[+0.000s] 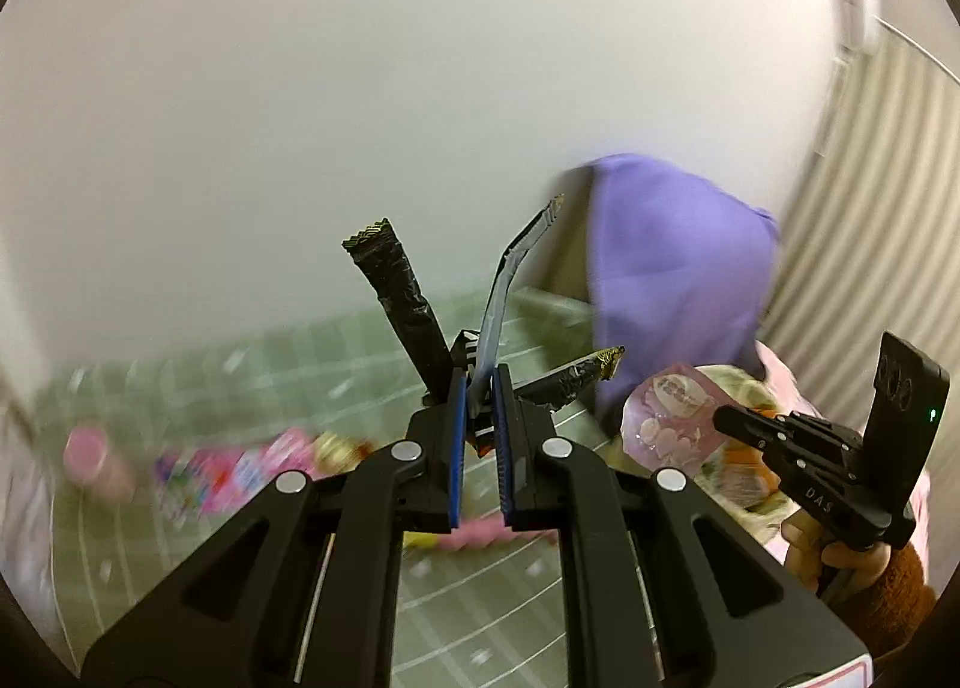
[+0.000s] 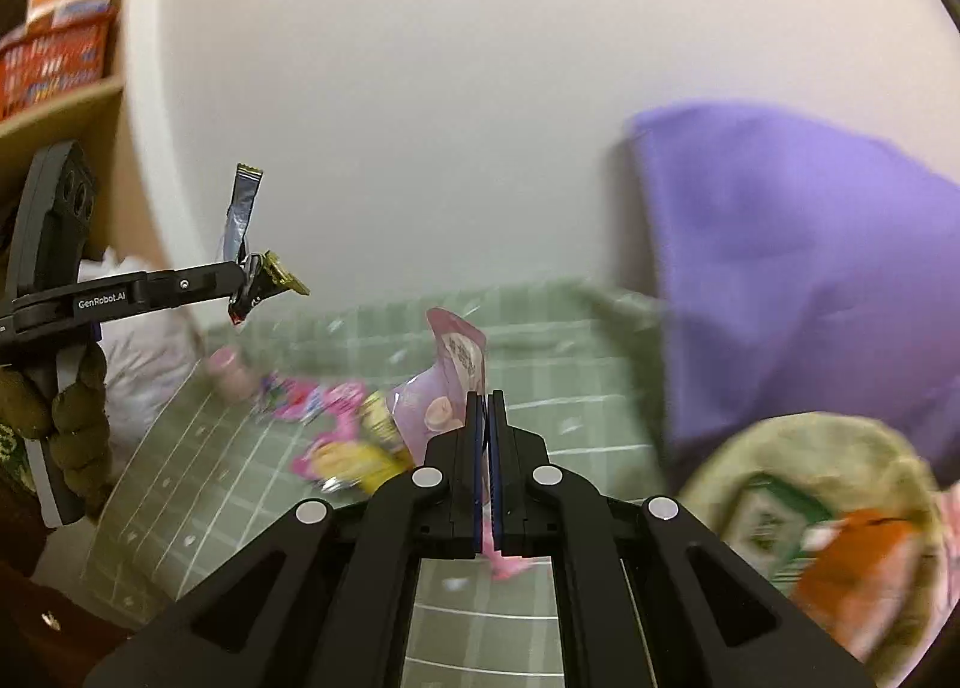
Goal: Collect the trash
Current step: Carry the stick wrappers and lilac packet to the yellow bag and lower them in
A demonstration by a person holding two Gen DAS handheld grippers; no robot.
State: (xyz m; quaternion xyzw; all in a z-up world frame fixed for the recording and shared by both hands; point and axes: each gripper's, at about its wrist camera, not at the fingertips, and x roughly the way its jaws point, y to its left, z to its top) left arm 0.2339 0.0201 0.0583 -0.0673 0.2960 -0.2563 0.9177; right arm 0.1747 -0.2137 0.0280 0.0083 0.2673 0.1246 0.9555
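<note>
In the left wrist view the left tongs (image 1: 478, 388) are closed tight on a bunch of black-and-gold wrappers (image 1: 408, 304), gripped only at their lower ends so that 3 strips fan out above the pads; one strip could work loose and fall back to the green gridded surface (image 1: 480, 616) if the swing is abrupt. These tongs are lifted clear of the surface, tilted forward and down, while the right tongs (image 1: 729, 418) show at the right edge with a pink pouch (image 1: 666, 418) at their tip, a hand (image 1: 834, 550) gripping the handle below. More trash, a blurred pink wrapper (image 1: 228, 472) among it, lies on the surface beyond. In the right wrist view the right tongs (image 2: 485, 406) are clamped fully on the pink pouch (image 2: 450, 382), pinched by a thin edge, so it may slide out or snag. They angle down over the surface, near a round basket (image 2: 810, 508) at lower right, which is probably the bin; a release short of it would miss. The purple cloth (image 2: 798, 280) behind it could catch a trailing wrapper. The left tongs (image 2: 243, 283) are held level at the left, well apart.
</note>
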